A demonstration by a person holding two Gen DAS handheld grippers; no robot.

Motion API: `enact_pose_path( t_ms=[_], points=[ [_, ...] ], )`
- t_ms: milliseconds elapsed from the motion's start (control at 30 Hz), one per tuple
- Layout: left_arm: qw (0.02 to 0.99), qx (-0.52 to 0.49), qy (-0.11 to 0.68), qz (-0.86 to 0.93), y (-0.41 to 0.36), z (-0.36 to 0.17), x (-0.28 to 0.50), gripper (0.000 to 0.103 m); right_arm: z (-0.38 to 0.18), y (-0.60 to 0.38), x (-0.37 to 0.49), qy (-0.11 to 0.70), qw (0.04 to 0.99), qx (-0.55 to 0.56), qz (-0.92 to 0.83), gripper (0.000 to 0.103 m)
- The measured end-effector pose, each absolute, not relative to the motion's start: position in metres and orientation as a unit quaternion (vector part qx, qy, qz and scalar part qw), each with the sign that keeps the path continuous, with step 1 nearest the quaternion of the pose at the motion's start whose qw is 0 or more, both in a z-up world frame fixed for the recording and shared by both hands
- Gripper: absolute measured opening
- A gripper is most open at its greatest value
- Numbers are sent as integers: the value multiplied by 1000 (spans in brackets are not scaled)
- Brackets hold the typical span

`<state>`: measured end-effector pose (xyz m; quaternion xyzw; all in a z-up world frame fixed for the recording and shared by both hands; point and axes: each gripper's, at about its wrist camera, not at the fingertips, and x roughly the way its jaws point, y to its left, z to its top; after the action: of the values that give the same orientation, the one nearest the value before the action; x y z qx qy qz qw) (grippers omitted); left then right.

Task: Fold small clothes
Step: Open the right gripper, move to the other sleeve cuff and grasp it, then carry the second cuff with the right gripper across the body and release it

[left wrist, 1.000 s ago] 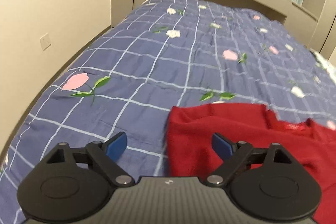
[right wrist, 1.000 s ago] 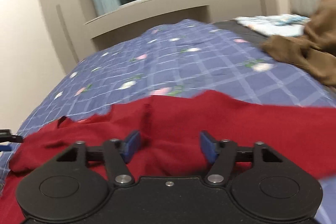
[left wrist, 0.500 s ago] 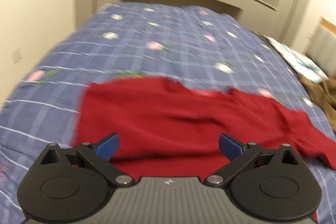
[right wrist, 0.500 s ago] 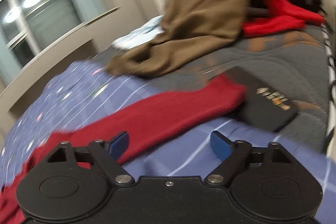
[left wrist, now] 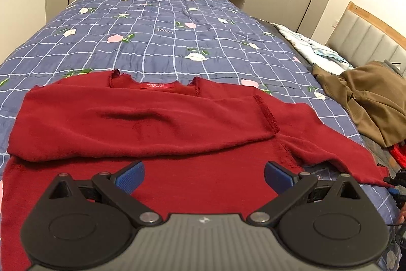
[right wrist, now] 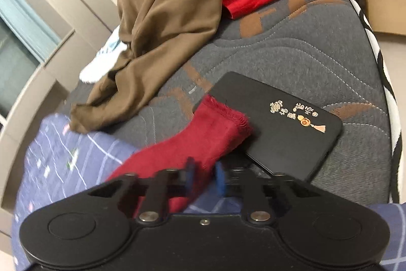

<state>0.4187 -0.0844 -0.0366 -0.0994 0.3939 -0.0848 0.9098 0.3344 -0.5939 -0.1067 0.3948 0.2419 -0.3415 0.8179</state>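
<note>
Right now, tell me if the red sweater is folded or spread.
Partly folded: the red sweater's left sleeve lies across its chest; the right sleeve stays outstretched.

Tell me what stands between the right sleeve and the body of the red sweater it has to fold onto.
Nothing visible does. The right tool has just been closing and pinches the sleeve, whose cuff lies across a corner of the black case. In the left wrist view the sweater body is bare except for the left sleeve already folded across it; the left tool hangs open over it.

Both wrist views low, share sweater (left wrist: pixel 157 123) sleeve (right wrist: pixel 203 141).
</note>
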Motion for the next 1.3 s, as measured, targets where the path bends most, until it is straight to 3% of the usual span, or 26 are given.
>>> enact_pose_path(
  t_ms=[300,700,933,1300],
  points=[
    [908,-140,385,-87,-53,-19,436,102,-33,-527,374,182,915,256,-251,7],
    [911,-242,330,-45,39,8,438,102,46,-332,473,148,983,112,2,7],
    [913,-274,302,-1,103,12,424,102,29,-199,499,190,971,35,138,7],
    [885,-339,318,17,157,-29,418,102,-54,-52,474,296,915,-104,253,7]
  ],
)
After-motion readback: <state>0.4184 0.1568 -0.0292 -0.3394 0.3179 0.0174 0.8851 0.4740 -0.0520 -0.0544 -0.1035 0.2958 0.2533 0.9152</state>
